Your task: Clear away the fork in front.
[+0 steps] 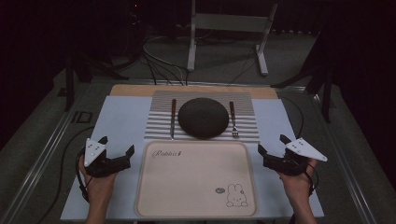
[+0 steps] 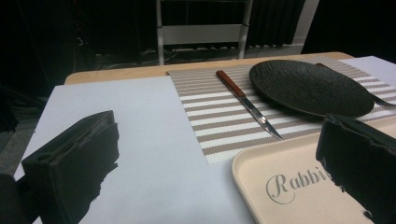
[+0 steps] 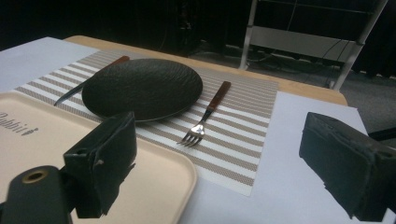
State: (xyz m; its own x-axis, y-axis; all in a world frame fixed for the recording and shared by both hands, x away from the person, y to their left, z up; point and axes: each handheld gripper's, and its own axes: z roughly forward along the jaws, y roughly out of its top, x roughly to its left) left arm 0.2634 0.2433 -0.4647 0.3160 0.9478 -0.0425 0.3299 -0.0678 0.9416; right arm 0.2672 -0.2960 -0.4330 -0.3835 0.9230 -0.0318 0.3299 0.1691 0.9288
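Dark room, lit table: both grippers, left gripper (image 1: 117, 147) and right gripper (image 1: 271, 145), gape empty; knife (image 1: 173, 117) lies lengthwise ahead of left, fork (image 1: 232, 119) ahead of right.

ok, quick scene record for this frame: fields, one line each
surface: pale sheet on table
placemat: striped, far centre
plate: dark, on placemat, nothing on it
knife: left of plate, on placemat
fork: right of plate, tines toward person
tray: beige, rabbit print, near side
left gripper: open, left of tray, holds nothing
right gripper: open, right of tray, holds nothing
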